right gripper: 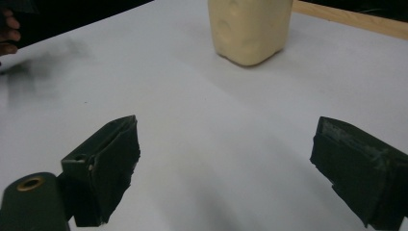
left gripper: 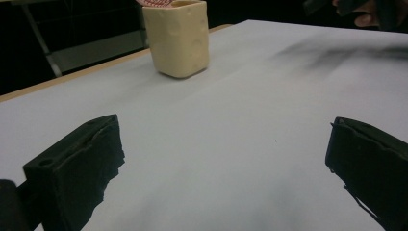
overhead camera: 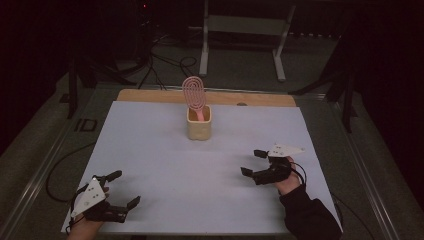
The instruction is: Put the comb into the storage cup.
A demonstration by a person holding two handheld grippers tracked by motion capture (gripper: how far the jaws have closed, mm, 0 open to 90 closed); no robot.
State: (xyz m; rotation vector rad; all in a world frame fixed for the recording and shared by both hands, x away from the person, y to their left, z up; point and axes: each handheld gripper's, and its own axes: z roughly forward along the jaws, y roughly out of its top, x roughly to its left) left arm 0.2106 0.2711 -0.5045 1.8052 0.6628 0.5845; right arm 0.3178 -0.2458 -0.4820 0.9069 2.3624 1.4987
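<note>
A cream square holder stands upright near the far middle of the white table sheet. A pink oval spatula head with curved slots sticks up out of it. My left gripper rests at the near left corner, open, with nothing between its jaws. Open and empty too, my right gripper sits at the right side, its jaws pointing left. In the left gripper view the holder stands ahead, well beyond the left gripper. From the right gripper the holder is likewise far ahead.
A wooden table edge shows beyond the sheet's far side. Cables and a white metal stand lie on the dark floor behind the table. Metal rails run along both table sides.
</note>
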